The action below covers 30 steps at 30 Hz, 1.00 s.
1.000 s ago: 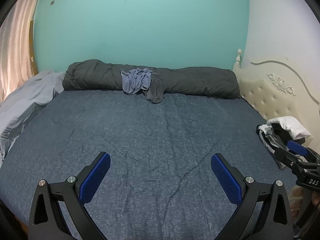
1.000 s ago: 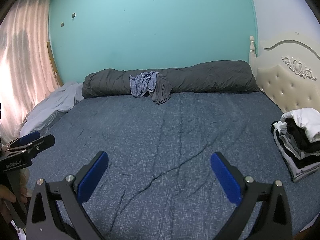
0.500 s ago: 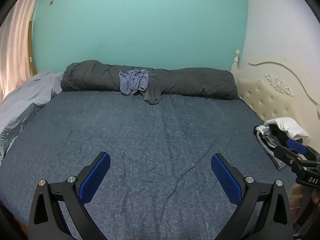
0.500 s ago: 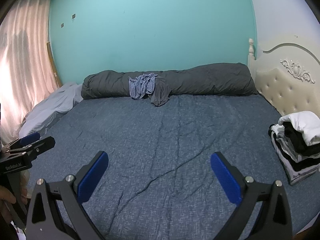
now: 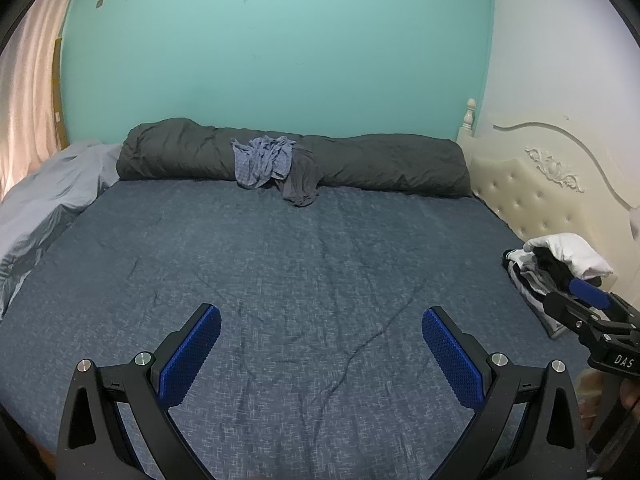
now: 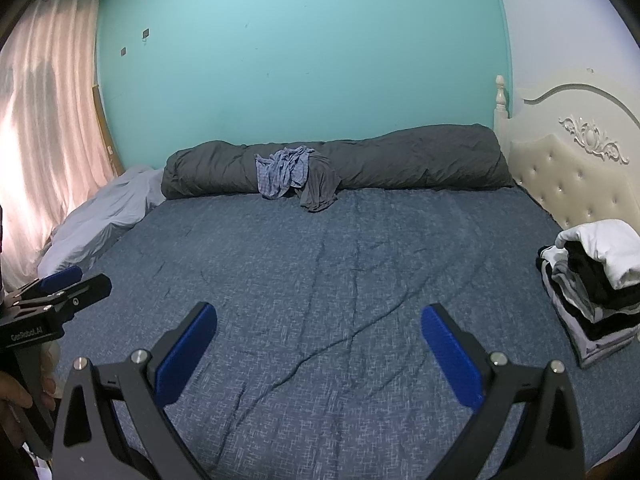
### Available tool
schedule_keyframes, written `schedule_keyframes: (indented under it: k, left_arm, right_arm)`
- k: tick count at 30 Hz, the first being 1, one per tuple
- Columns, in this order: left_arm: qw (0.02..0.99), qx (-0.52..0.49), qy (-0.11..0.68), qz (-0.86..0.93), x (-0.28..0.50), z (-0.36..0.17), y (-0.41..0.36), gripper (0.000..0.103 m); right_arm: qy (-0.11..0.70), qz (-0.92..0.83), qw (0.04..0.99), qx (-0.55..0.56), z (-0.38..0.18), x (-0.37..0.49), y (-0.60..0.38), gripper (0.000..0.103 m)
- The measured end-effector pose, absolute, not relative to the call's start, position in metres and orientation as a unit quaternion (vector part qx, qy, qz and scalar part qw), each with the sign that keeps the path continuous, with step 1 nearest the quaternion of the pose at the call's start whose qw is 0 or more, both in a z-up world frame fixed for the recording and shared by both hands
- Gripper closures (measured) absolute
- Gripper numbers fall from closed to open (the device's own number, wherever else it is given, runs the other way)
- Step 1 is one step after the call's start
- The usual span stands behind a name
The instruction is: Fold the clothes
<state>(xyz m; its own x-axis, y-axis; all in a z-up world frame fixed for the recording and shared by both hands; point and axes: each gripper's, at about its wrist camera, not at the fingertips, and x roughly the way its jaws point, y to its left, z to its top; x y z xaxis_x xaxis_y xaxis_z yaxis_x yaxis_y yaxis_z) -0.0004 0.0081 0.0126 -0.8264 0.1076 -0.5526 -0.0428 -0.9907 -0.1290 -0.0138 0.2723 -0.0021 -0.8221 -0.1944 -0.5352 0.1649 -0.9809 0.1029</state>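
Note:
Two crumpled garments lie at the far side of the bed against a rolled dark duvet: a light blue one (image 5: 262, 162) (image 6: 285, 172) and a dark grey one (image 5: 301, 182) (image 6: 319, 188). A stack of folded clothes (image 5: 554, 268) (image 6: 596, 280), white on top, rests at the bed's right edge. My left gripper (image 5: 321, 336) is open above the near part of the blue bedspread with nothing between its pads. My right gripper (image 6: 319, 334) is open too, likewise empty. Each gripper shows at the edge of the other's view.
The blue bedspread (image 5: 280, 264) stretches wide and flat between me and the garments. A rolled dark duvet (image 5: 400, 166) lines the teal wall. A pale grey sheet (image 5: 44, 208) is bunched at the left, a cream padded headboard (image 6: 572, 176) stands at the right, and curtains (image 6: 44, 132) hang far left.
Both views have shifted slightly: the bed and garments sit a little lower and farther right in the frames. Both grippers stay open and empty.

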Motion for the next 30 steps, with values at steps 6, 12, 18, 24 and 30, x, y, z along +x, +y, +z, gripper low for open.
schedule_keyframes:
  k: [6, 12, 18, 24, 30]
  left_arm:
    - [0.041, -0.291, -0.055, 0.954, 0.000, 0.011, 0.010, 0.000]
    - [0.044, -0.292, -0.054, 0.954, 0.001, 0.010, 0.013, 0.000]
    - [0.045, -0.291, -0.052, 0.954, 0.002, 0.011, 0.016, 0.000]
    - [0.042, -0.290, -0.049, 0.955, 0.006, 0.011, 0.020, 0.000]
    - [0.040, -0.291, -0.047, 0.955, 0.007, 0.013, 0.022, 0.000]
  right_arm:
    - [-0.028, -0.955, 0.092, 0.282, -0.002, -0.012, 0.276, 0.000]
    - [-0.027, -0.956, 0.091, 0.279, 0.001, -0.011, 0.277, 0.000]
    - [-0.028, -0.956, 0.091, 0.279, 0.000, -0.010, 0.277, 0.000]
    - [-0.032, -0.956, 0.090, 0.279, 0.000, -0.008, 0.280, 0.000]
    - [-0.037, -0.956, 0.090, 0.277, -0.002, -0.006, 0.285, 0.000]
